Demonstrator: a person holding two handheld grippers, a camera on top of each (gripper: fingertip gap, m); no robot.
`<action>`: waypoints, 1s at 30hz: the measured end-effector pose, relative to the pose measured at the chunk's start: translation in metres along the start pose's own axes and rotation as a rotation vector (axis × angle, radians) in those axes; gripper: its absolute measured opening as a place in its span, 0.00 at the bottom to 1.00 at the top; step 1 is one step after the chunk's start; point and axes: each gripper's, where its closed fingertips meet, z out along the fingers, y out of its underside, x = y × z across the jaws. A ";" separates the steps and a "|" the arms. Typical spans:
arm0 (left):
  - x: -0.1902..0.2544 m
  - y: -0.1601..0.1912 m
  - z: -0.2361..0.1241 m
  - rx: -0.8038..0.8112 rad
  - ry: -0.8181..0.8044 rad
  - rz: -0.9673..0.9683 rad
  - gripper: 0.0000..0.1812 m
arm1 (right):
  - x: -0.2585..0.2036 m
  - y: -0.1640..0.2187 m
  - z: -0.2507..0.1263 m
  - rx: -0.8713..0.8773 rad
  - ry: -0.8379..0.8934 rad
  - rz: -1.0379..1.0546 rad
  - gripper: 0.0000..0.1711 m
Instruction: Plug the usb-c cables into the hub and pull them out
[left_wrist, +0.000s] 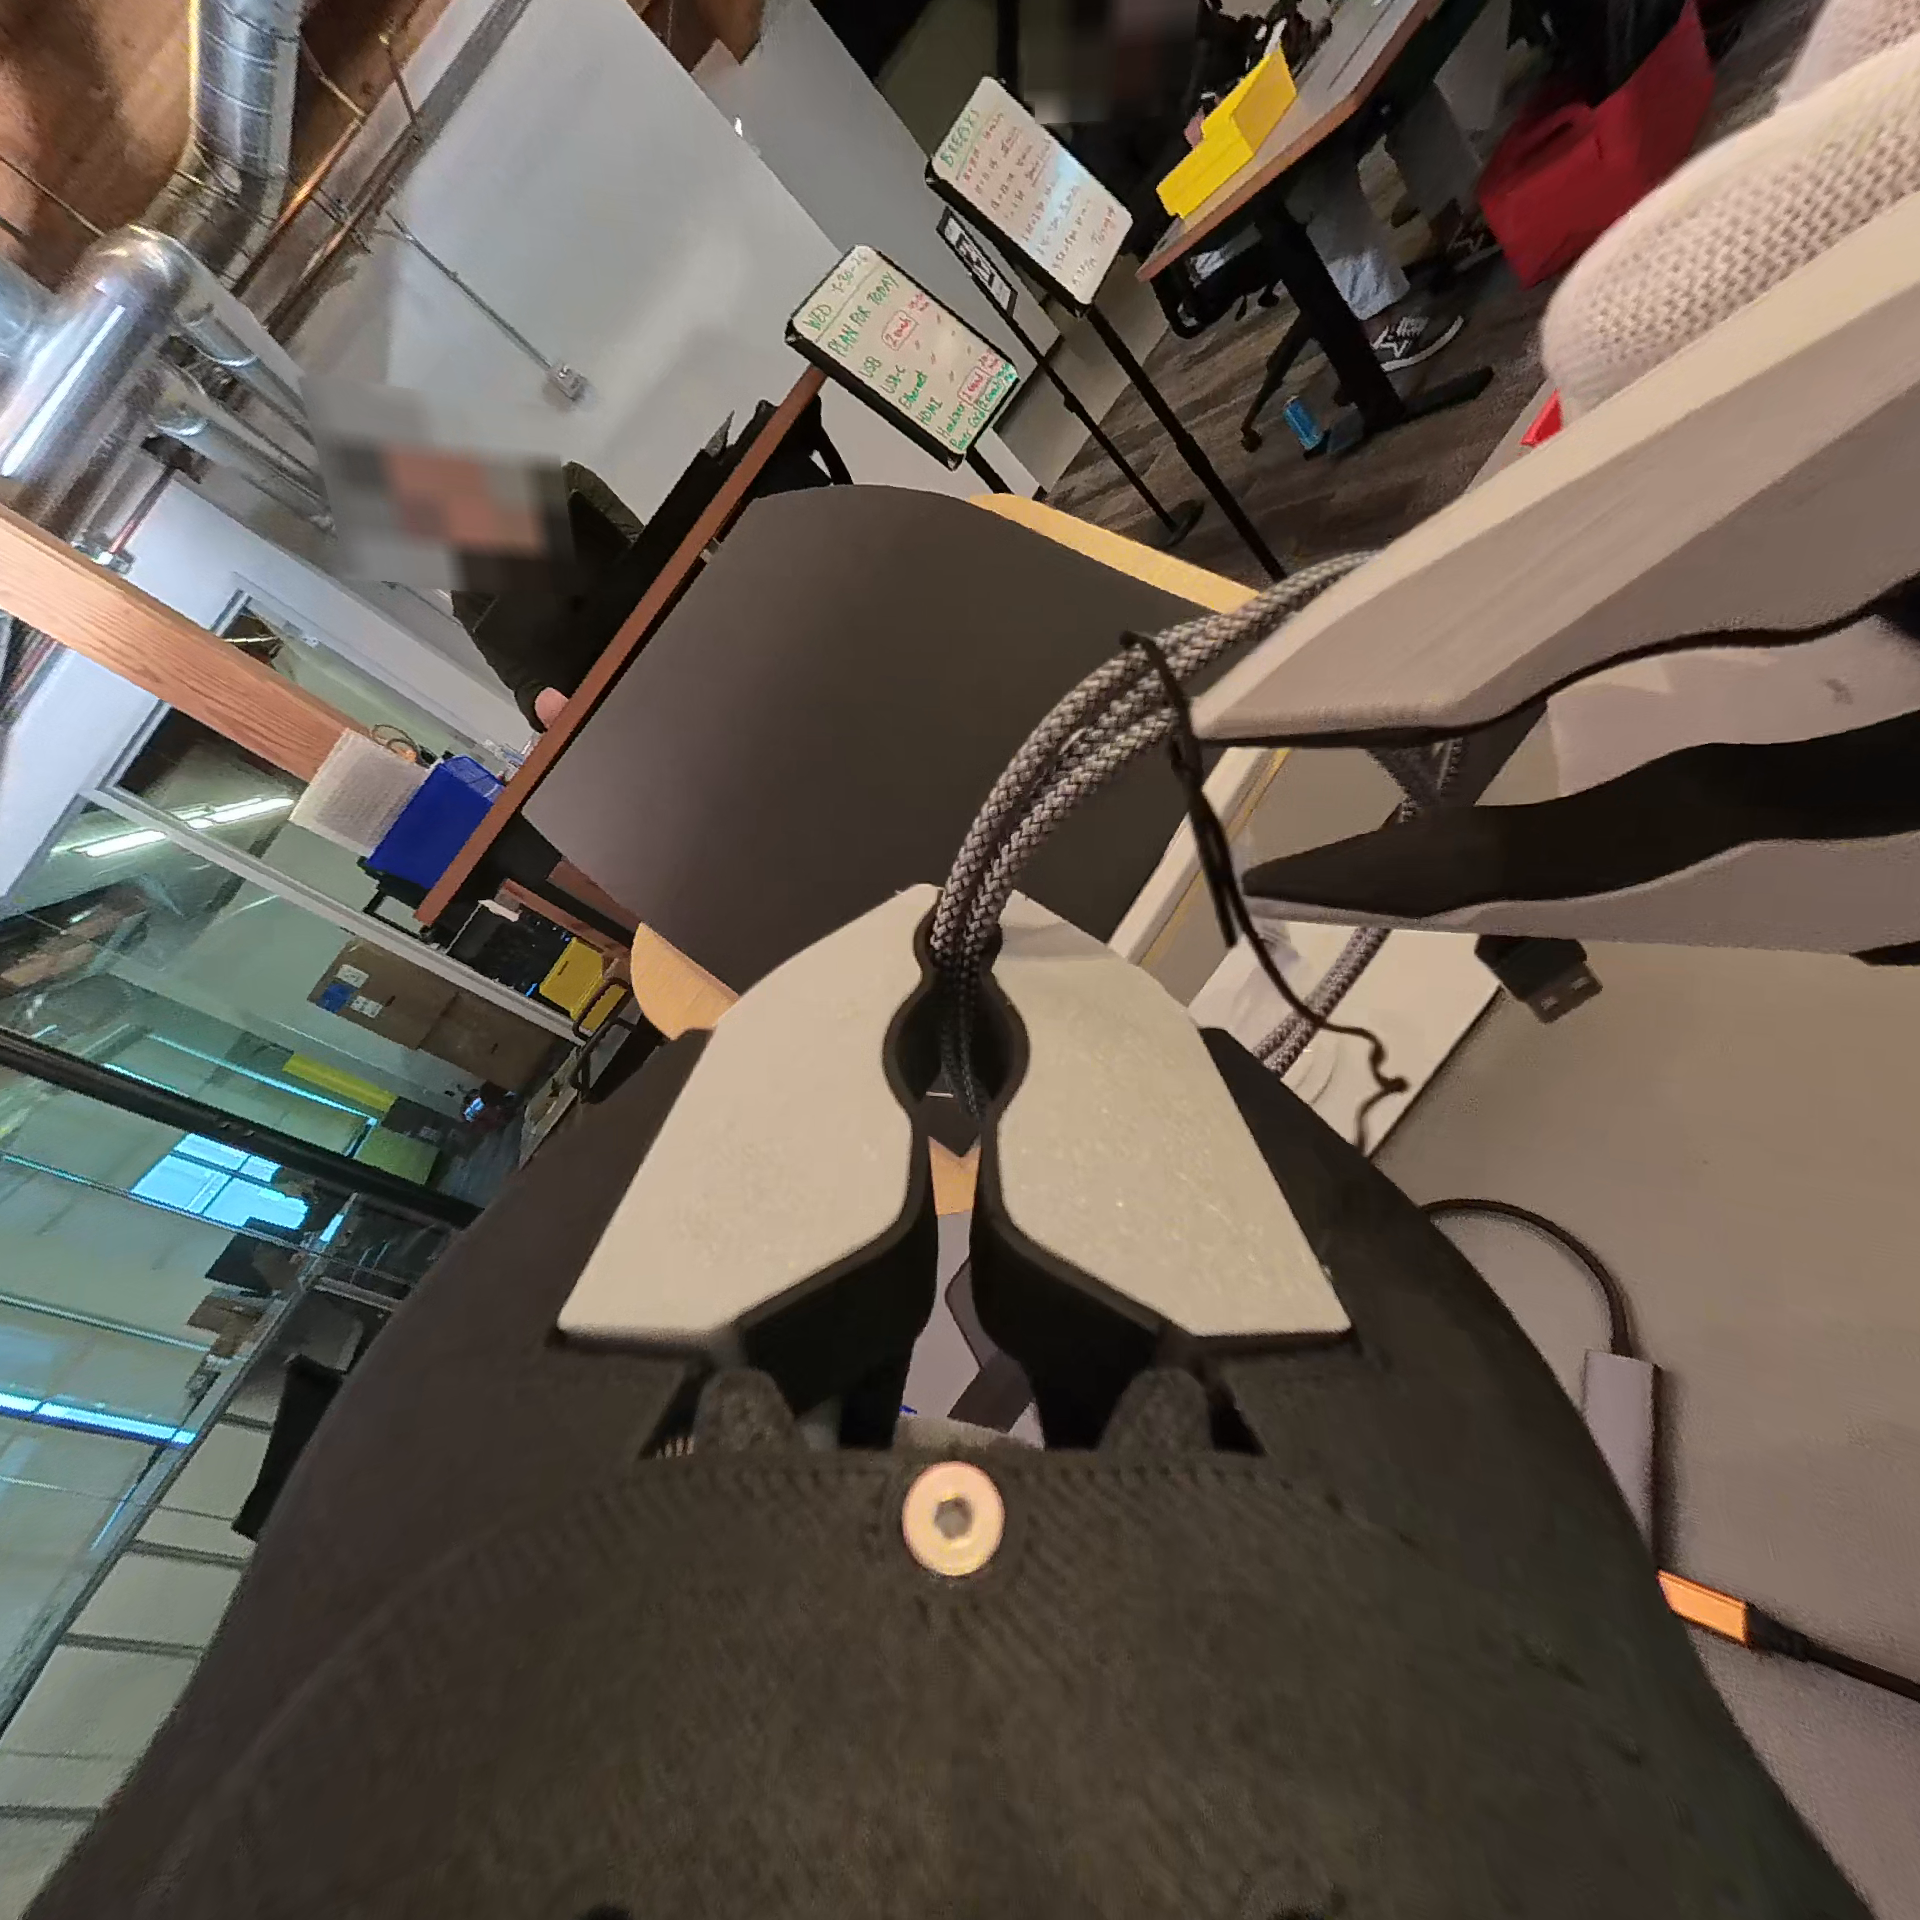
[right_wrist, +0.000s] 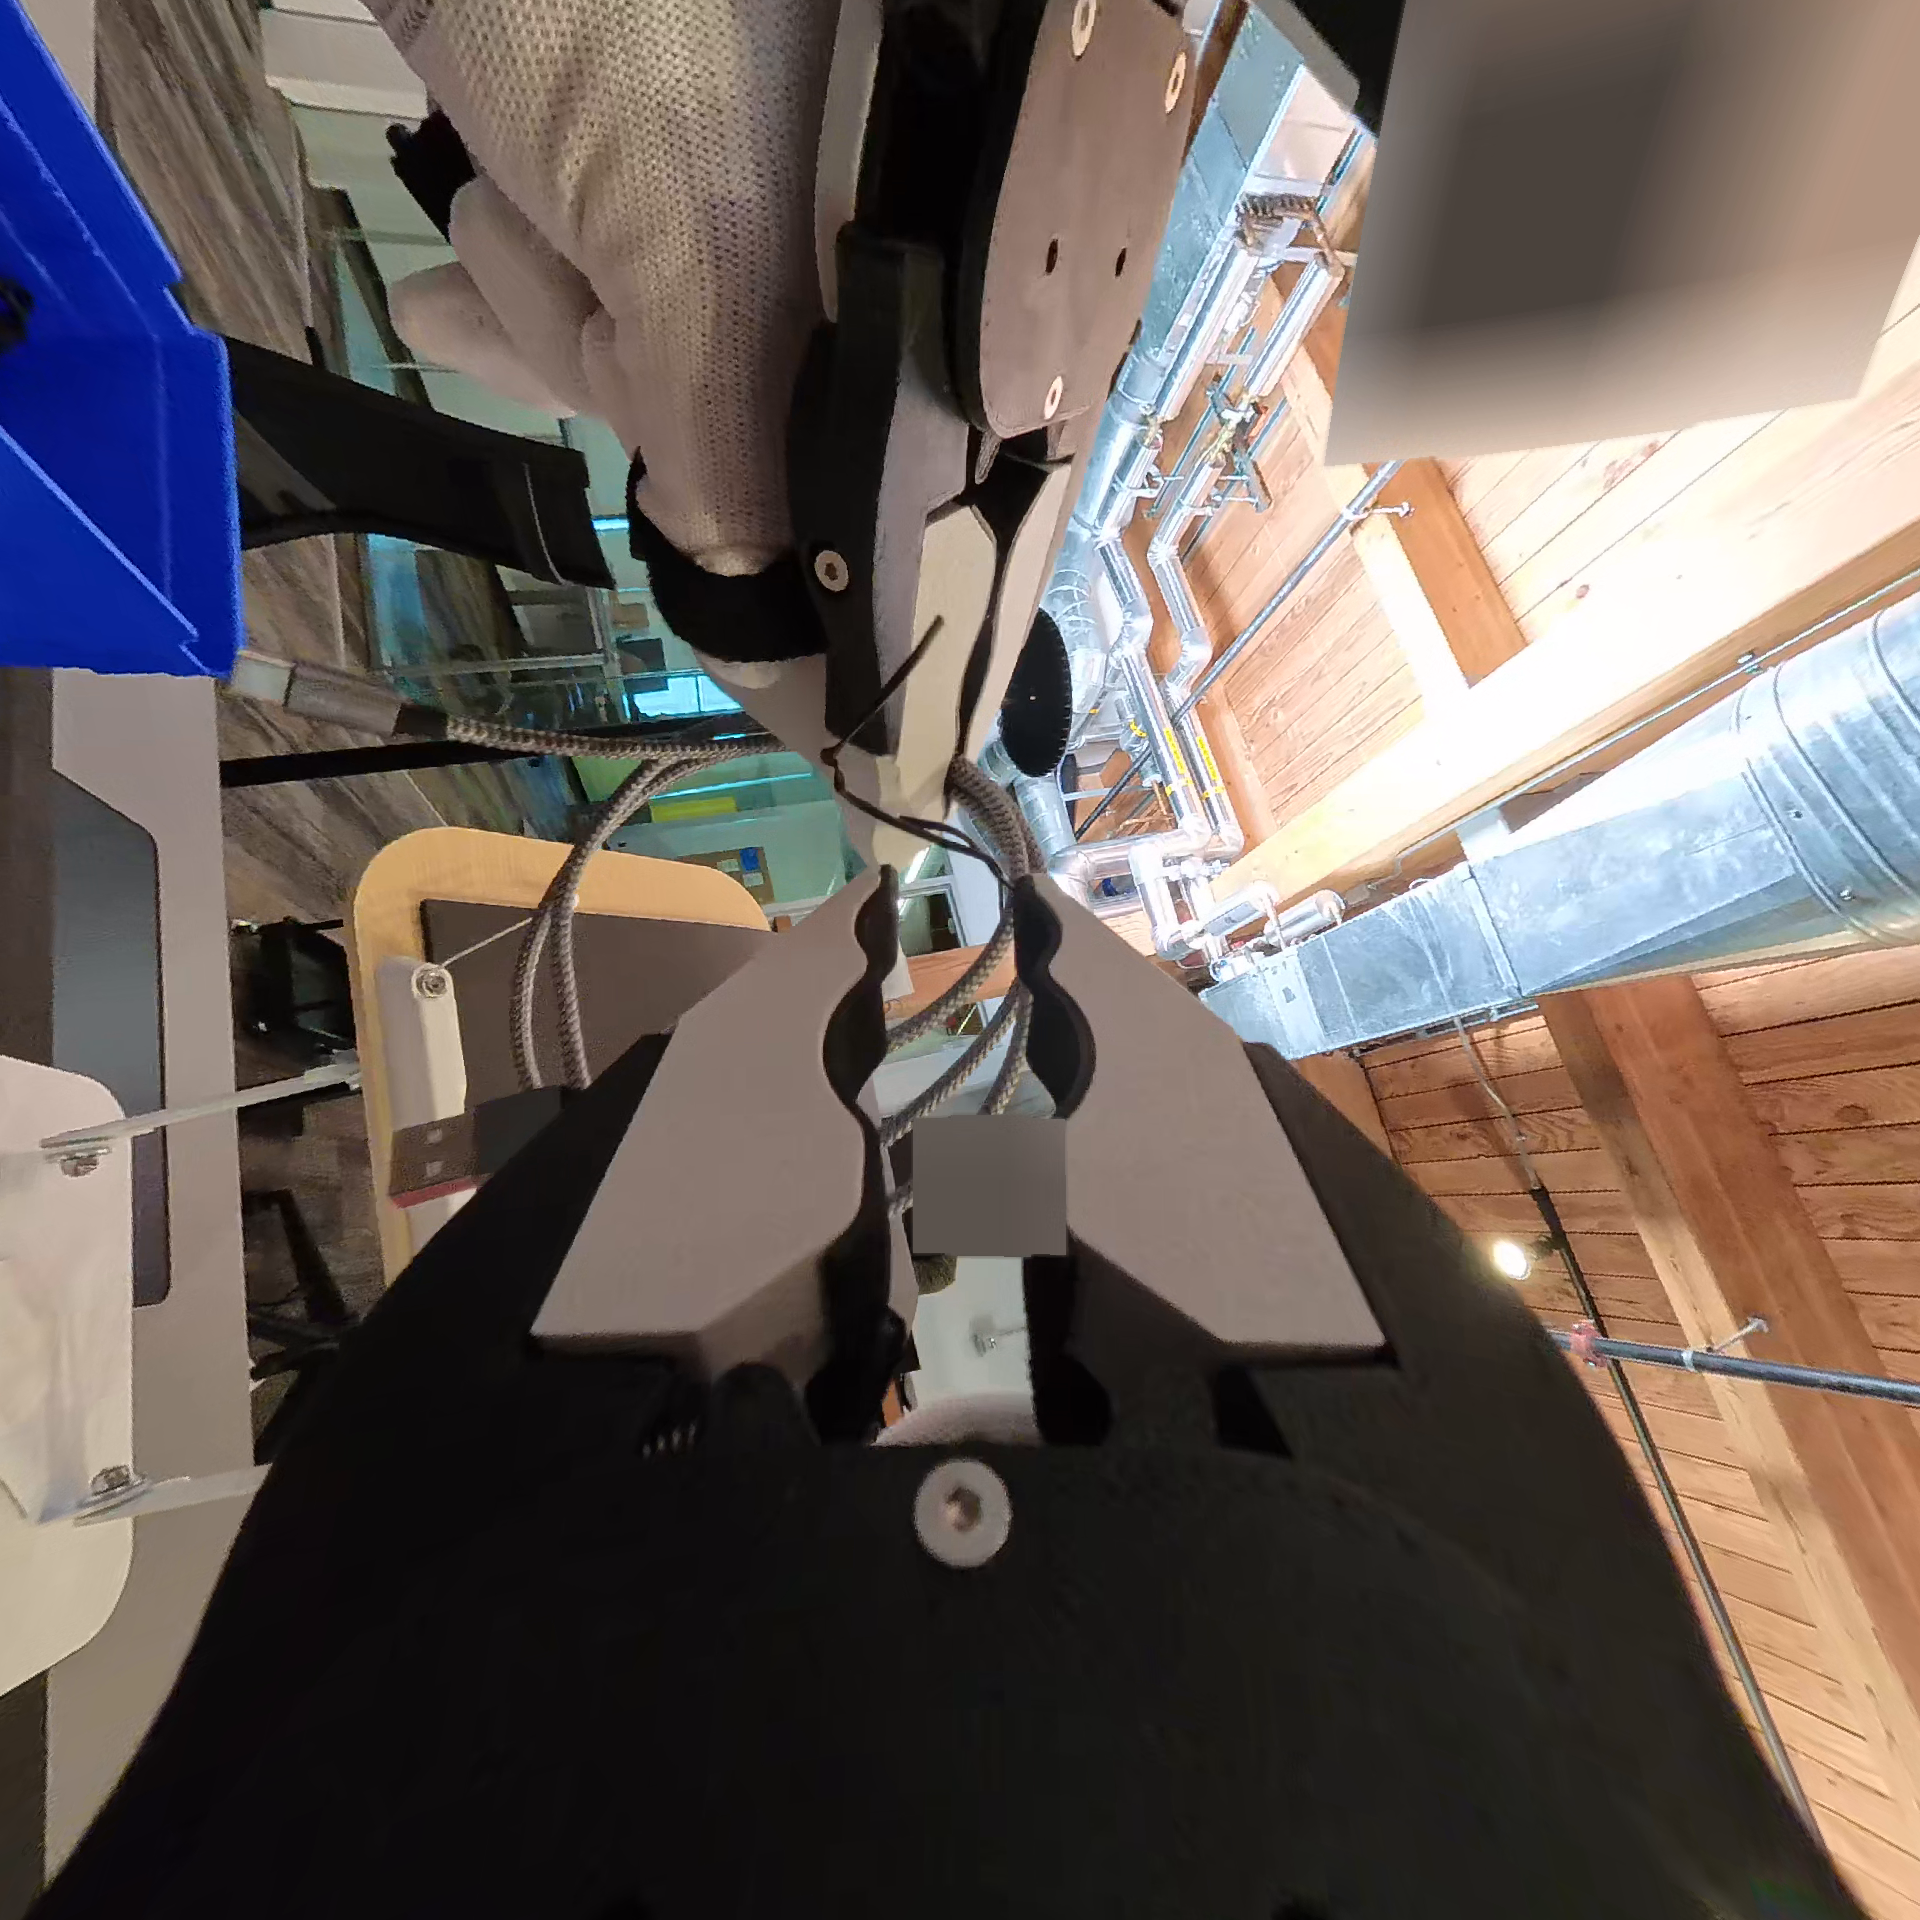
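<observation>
Left gripper (left_wrist: 954, 1013): you had it pinched on the braided cable bundle (left_wrist: 1023, 790), fingers pressed together around it.
Right gripper (right_wrist: 951, 904): your fingers stood spread, cable strands running through the gap; it seemed to grip nothing, though the view there was cluttered.
Cables: held in the air between your two grippers, a black tie (left_wrist: 1195, 790) around them, one black plug (left_wrist: 1538, 977) dangling free.
Hub (left_wrist: 1621, 1429): probably the grey block on the table, lower right, blurred.
Glove (right_wrist: 623, 260): white knit, on your left hand.
</observation>
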 end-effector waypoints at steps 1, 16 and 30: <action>0.002 0.000 0.000 -0.003 0.008 0.003 0.00 | 0.000 -0.001 0.000 0.001 0.001 -0.001 0.11; 0.007 -0.002 -0.003 -0.019 0.015 0.031 0.00 | 0.010 -0.004 -0.004 0.006 0.001 0.048 0.00; -0.005 -0.050 0.000 0.261 -0.216 -0.128 0.01 | 0.057 0.039 -0.007 0.121 0.152 1.250 0.00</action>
